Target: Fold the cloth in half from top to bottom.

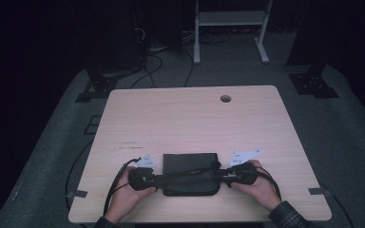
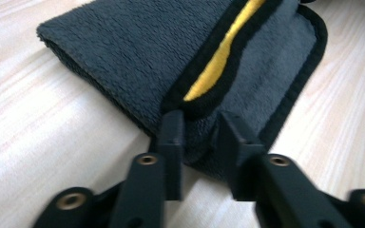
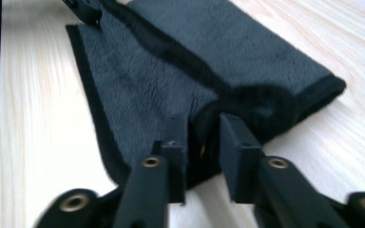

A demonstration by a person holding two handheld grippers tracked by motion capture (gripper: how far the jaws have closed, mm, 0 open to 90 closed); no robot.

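We have the cloth [image 1: 190,174] lying between our grippers, long axis left-right. Left gripper [image 2: 200,130] and right gripper [image 3: 203,132] stand slightly apart, a folded edge between each pair of jaws, unpinched.

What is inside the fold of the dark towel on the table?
Between the layers of the dark towel, the left gripper view shows a yellow strip edged by black trim. How far it runs inside is covered by the upper layer. Under the towel, the wooden table shows around it.

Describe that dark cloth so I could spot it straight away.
Start at the pale wooden table, then look to its near edge, between the person's two hands. The cloth lies there folded: dark grey and fluffy, trimmed in black, with a bright yellow strip peeking out along the fold.
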